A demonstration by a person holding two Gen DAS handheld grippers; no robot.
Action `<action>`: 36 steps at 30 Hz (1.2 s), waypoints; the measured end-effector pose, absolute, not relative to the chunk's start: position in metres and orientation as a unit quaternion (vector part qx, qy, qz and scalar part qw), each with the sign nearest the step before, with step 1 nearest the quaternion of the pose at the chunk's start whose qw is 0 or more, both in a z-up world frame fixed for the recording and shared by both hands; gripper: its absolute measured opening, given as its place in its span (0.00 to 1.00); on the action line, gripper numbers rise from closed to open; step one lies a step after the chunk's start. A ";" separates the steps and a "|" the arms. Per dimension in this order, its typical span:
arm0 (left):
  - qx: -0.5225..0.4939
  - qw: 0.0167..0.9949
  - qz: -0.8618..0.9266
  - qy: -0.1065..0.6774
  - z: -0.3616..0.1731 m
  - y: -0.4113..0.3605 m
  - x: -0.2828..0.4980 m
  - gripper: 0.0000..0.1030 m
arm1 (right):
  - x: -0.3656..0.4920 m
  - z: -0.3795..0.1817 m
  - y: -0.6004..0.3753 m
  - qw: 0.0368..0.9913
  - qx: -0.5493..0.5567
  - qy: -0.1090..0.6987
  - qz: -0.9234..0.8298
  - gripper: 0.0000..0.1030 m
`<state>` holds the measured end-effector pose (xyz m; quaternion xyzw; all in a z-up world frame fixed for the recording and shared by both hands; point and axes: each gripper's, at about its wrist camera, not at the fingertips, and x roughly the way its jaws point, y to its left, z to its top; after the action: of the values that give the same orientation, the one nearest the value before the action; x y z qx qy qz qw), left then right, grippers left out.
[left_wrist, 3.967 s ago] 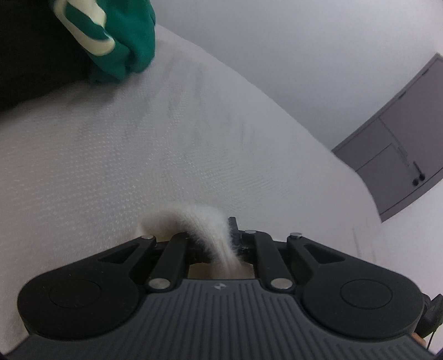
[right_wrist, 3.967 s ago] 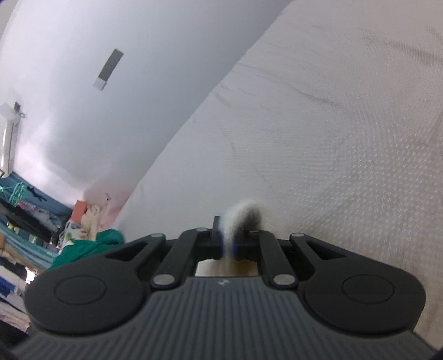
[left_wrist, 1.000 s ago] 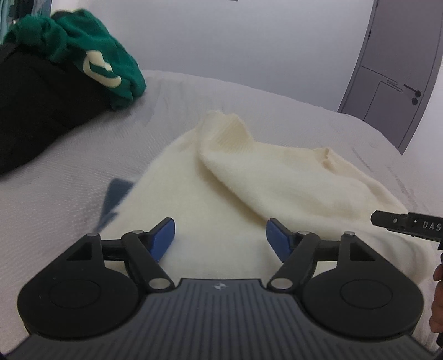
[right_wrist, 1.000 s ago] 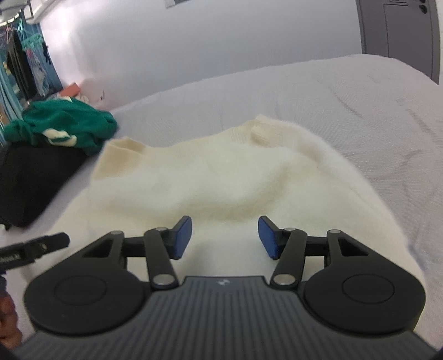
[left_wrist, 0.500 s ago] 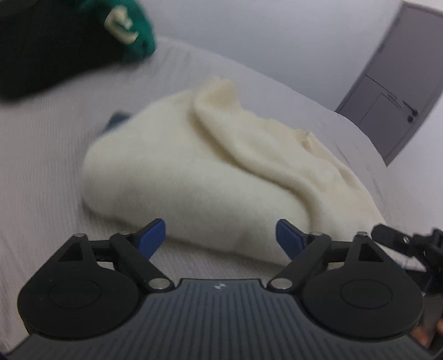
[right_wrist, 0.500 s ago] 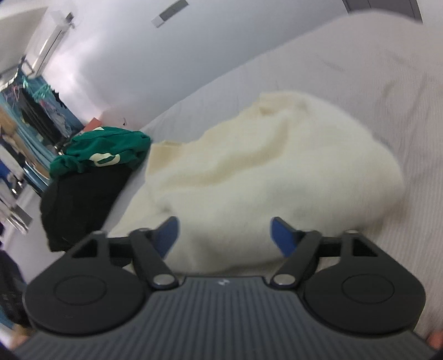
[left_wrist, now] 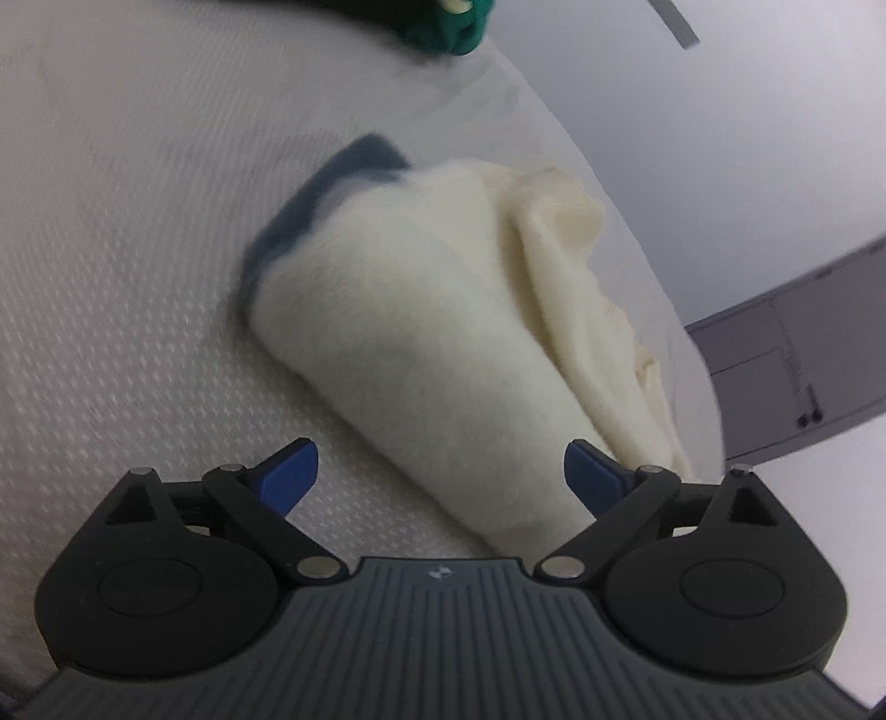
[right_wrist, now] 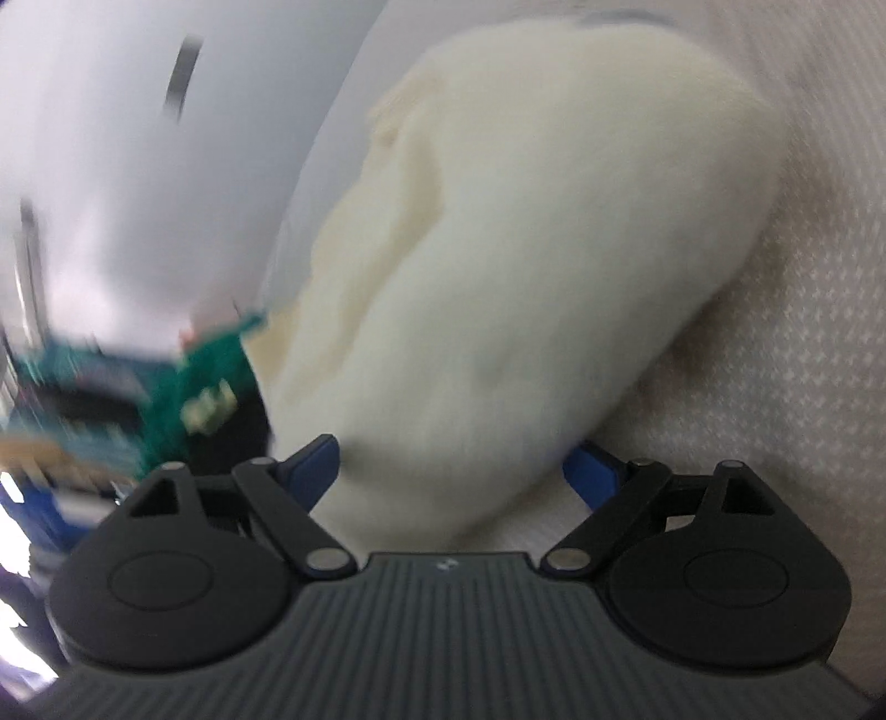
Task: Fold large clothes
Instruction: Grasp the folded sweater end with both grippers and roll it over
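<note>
Underneath everything spreads the white textured bedcover [left_wrist: 138, 266], filling most of both wrist views. On it lies the cream sweater [left_wrist: 443, 354], a large, fuzzy knit folded over into a thick, rounded bundle with softer creased layers bunched along its far side. In the left wrist view the bundle runs from the middle of the bed toward the camera, its near end reaching in between the fingers. In the right wrist view the sweater [right_wrist: 526, 249] fills the centre of the frame, blurred, and its lower edge likewise comes down between the fingers.

A dark blue cloth [left_wrist: 326, 188] peeks out from under the sweater's far corner. At the top edge of the left view sits a green garment [left_wrist: 448, 22]; the right view shows it [right_wrist: 210, 382] smeared by motion beside something black. A grey door [left_wrist: 803, 376] stands beyond the bed.

The left gripper [left_wrist: 441, 475] has its jaws spread wide and opening, blue pads clear of the knit. The right gripper [right_wrist: 448, 462] is also wide and opening around the sweater's edge, not pinching it.
</note>
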<state>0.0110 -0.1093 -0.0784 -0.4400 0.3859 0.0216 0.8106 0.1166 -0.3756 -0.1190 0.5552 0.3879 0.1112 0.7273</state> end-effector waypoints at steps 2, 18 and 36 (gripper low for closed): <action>-0.486 0.787 0.007 0.380 -0.089 -0.101 0.014 0.95 | 0.121 -0.132 -0.379 0.703 0.590 0.387 0.094 0.88; -0.594 0.725 0.010 0.347 -0.127 -0.083 0.028 0.93 | 0.107 -0.125 -0.378 0.720 0.607 0.334 0.053 0.77; -0.418 0.839 0.062 0.343 -0.081 -0.102 0.048 0.45 | 0.124 -0.099 -0.376 0.778 0.543 0.310 0.054 0.41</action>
<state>0.0484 -0.1024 -0.0810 -0.4176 0.3432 0.0616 0.8390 0.1241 -0.3763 -0.0990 0.5430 0.3103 0.0542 0.7784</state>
